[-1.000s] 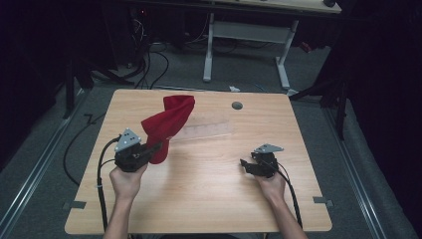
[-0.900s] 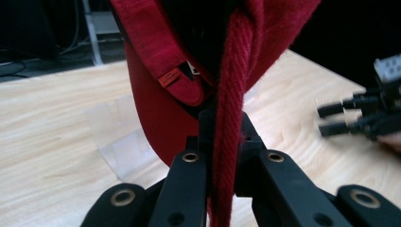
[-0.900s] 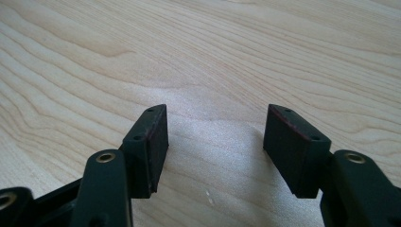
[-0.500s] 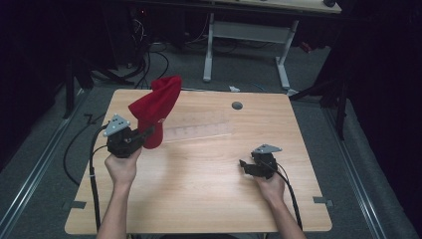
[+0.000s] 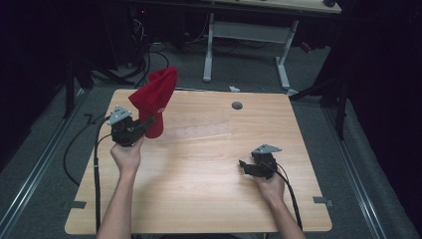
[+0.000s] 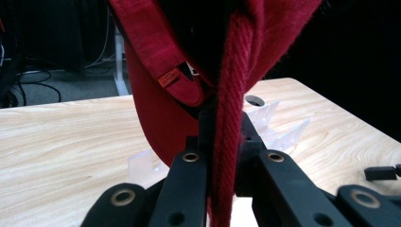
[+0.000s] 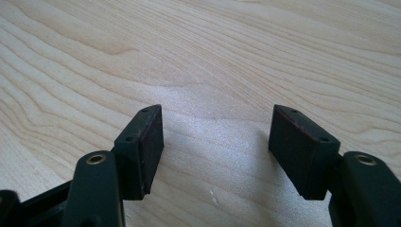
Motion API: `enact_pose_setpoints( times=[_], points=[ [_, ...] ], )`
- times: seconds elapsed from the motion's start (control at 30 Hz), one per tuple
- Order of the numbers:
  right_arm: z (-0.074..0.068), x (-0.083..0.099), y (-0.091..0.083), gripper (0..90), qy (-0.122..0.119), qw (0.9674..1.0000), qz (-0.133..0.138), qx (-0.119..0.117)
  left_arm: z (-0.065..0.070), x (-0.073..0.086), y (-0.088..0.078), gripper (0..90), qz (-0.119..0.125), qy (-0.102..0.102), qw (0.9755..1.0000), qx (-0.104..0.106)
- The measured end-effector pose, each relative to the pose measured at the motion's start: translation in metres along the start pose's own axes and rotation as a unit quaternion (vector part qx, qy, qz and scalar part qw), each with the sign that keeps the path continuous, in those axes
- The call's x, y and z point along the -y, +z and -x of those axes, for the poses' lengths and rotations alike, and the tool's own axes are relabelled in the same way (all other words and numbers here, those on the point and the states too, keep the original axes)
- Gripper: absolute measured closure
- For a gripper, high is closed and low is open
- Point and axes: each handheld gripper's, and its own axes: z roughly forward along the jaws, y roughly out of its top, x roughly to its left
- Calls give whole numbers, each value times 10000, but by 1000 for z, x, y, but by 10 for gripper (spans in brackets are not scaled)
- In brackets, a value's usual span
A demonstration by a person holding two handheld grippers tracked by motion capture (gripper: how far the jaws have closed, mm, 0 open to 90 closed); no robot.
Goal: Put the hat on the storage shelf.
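A red cap (image 5: 155, 99) hangs upright over the table's left side, and my left gripper (image 5: 144, 124) is shut on its lower edge. In the left gripper view a thick red seam (image 6: 227, 118) of the cap runs down between the closed jaws. A clear plastic rack (image 5: 199, 130) lies flat on the table (image 5: 199, 199) just right of the cap. My right gripper (image 5: 245, 166) rests low over the wood at the right. Its jaws have just been opening, and in the right gripper view (image 7: 217, 142) they stand wide with nothing between them.
A round grey grommet hole (image 5: 237, 105) sits near the far edge of the table. Black cables (image 5: 74, 144) trail off the left side to the floor. White desk legs (image 5: 209, 45) stand beyond the far edge.
My left gripper has carried the red cap to the left and slightly farther away, off the clear rack. The right hand has stayed where it was.
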Motion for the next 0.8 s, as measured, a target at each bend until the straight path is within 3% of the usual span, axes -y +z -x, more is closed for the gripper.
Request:
enact_pose_setpoints(
  times=[0.2, 0.57, 0.8],
  points=[
    [0, 0, 0, 364, 3, 10000, -3, 1, 1, 3, 15, 855, -7, 206, 9998, -13],
    [0, 0, 0, 358, -11, 10000, -1, -9, -9, 12, 29, 855, 10, 328, 9994, -121],
    [0, 0, 0, 358, -16, 10000, -2, -8, -16, 21, 31, 854, 28, 299, 9993, -217]
  ],
)
